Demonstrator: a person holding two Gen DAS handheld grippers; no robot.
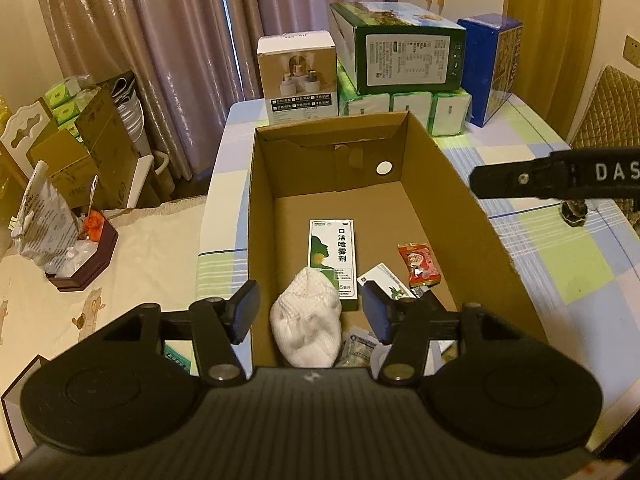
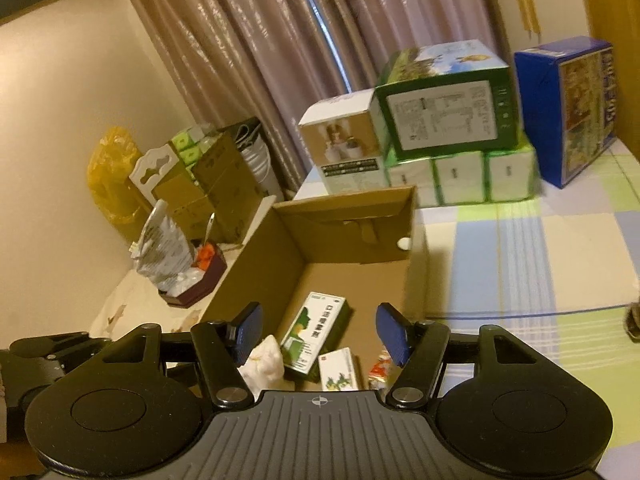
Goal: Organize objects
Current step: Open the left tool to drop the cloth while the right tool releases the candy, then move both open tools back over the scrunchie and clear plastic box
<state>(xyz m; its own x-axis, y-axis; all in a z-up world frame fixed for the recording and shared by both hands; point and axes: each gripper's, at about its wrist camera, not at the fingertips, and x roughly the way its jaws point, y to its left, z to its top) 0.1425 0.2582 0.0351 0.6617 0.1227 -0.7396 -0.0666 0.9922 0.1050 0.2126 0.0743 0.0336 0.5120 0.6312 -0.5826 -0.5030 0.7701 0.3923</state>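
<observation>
**Carton, part-filled: contents and stock around it**

Landmark: the open brown carton (image 1: pixel 472 200) on the checked surface (image 1: pixel 560 264).

Inside the carton, counted:
- One white sock (image 1: pixel 306 320), balled, at the near end.
- One green-and-white spray box (image 1: pixel 331 258), lying flat just beyond the sock, touching it or nearly so.
- One smaller white box (image 1: pixel 382 278), right of the spray box.
- One red sweet packet (image 1: pixel 418 266), right again, by the carton's right wall.
- One clear wrapper (image 1: pixel 360 346), near wall, partly hidden; contents not legible.

Beyond the carton's far wall:
- One white-and-tan box (image 1: pixel 297 76).
- Three green tissue packs (image 1: pixel 404 106) showing in a row, one dark green box (image 1: pixel 408 56) on top.
- One blue box (image 1: pixel 494 68), to the far right.

Left gripper (image 1: pixel 311 316): jaws spread wide, nothing between the pads; they straddle the sock from above.
Right gripper (image 2: pixel 320 338): jaws likewise released and empty, above the carton's near end.

Step in hand, as judged: the items sit in the carton, loosely strewn, so either a release is just finished or tidying follows. To do it well, lift clear straight up without snagging the sock's soft knit, keep off the carton walls, and keep the two grippers apart, since both crowd the same end.
</observation>
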